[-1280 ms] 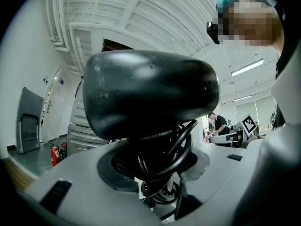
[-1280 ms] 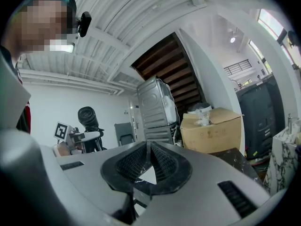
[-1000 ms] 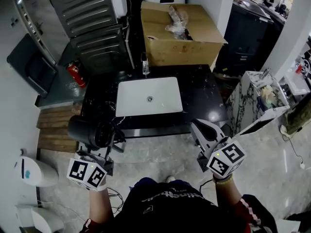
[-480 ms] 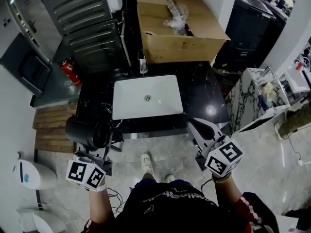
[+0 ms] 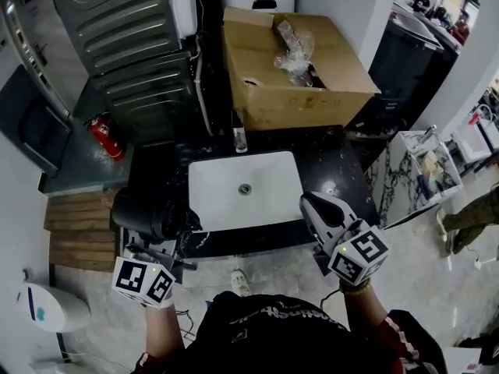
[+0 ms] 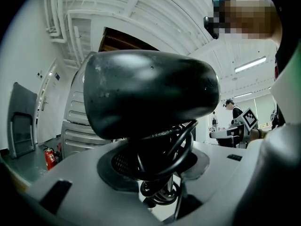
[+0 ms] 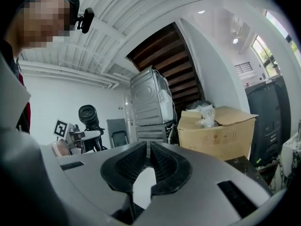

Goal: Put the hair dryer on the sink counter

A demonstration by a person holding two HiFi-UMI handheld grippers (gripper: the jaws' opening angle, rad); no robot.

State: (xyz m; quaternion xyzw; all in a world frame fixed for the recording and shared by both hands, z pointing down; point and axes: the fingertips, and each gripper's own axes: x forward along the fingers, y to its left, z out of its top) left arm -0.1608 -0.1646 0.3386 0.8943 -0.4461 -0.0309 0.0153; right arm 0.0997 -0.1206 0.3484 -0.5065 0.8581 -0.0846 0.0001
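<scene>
Black hair dryer (image 5: 146,213) gripped in the left tongs (image 5: 160,244) at the sink surface (image 5: 343,179)

The left tongs clamp the dryer beneath its barrel, where its cord (image 6: 181,147) is wound, at the surface's front left corner, just left of the white basin (image 5: 245,189). The right tongs (image 7: 147,155) are closed on nothing near the front right edge. A cardboard box (image 5: 290,84) stands behind the surface.

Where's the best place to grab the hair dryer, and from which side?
Take the hair dryer by its handle, from underneath, as the left tongs do now. The barrel is fat and round, too wide to pinch; the handle is thinner, with the cord wound round it.
</scene>
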